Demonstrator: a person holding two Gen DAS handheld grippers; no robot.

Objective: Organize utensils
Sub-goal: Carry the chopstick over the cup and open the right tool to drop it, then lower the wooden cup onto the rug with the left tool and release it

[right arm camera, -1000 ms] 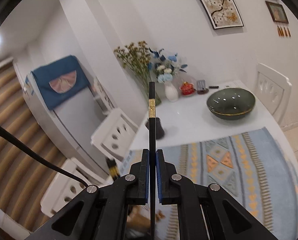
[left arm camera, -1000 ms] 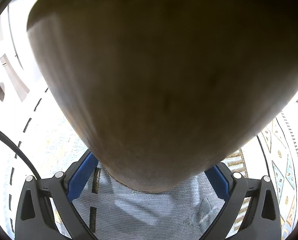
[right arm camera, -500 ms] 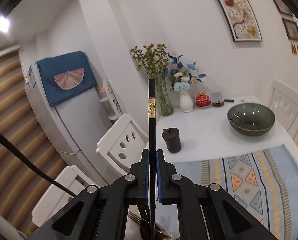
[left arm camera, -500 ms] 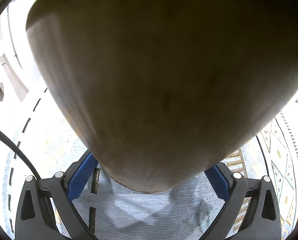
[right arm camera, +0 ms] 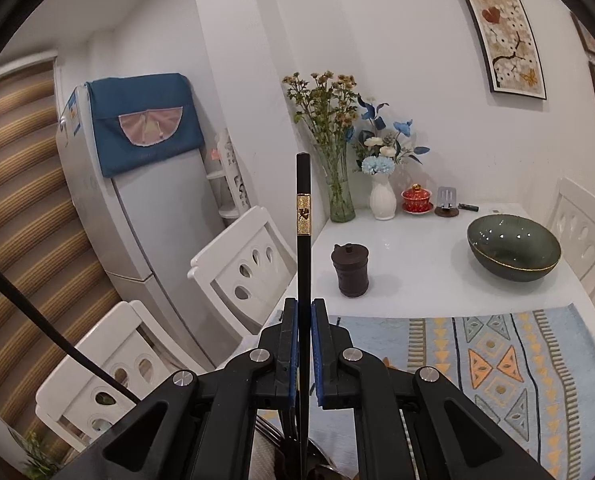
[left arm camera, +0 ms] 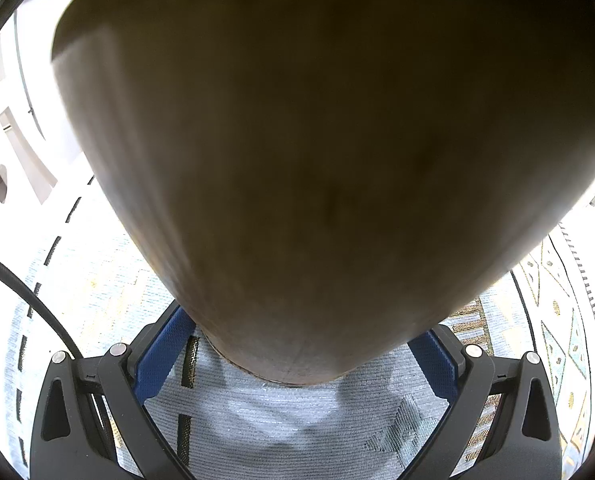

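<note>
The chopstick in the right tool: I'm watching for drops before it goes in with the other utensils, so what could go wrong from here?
1. The chopstick is pinched near its lower part, most of it standing above the right tool; a knock could pivot it loose.
2. The left tool grips a brown container that blocks its camera, so the opening is unseen there.
3. Dark utensils already crowd below the right tool; the tip may catch.

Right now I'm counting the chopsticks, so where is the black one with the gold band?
In the right wrist view the chopstick stands upright, clamped in the right gripper, left of the small brown jar.
</note>
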